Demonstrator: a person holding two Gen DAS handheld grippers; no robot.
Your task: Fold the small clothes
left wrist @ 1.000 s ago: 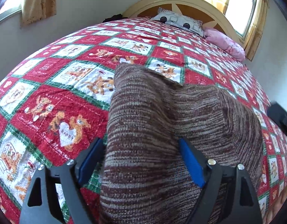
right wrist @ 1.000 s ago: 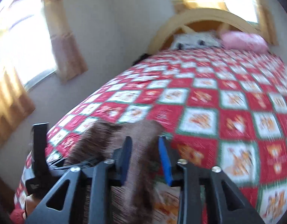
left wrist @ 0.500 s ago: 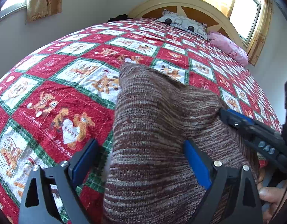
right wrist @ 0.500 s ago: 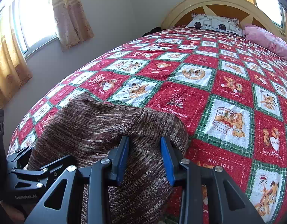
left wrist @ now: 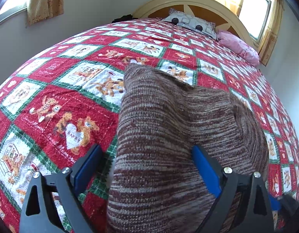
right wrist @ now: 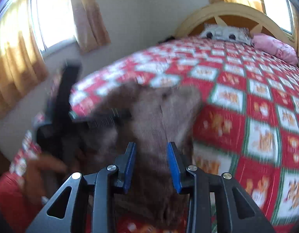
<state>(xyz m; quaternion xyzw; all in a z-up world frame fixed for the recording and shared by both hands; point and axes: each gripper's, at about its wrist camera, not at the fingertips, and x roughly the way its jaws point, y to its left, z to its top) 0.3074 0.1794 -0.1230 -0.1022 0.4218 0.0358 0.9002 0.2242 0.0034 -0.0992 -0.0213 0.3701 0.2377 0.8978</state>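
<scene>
Knit garment [left wrist: 169, 136] lies mid-frame on the quilted bed [left wrist: 52, 106]; left tongs [left wrist: 147, 167] stay apart astride it, right tongs [right wrist: 151, 165] now blurred, probably clamped on fabric, lifting for a fold.

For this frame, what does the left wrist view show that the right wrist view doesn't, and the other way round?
Only the left wrist view: the left claw set wide open over the brown knit garment, whose weave reads sharply, as do the quilt's cartoon prints.

Only the right wrist view: the right claw with garment cloth between its narrowly spaced fingers, though blur hides whether they pinch it; the left gripper's black body at left, and a side window with curtains.

Both: garment, quilt, arched headboard, patterned pillow, pink pillow.
</scene>
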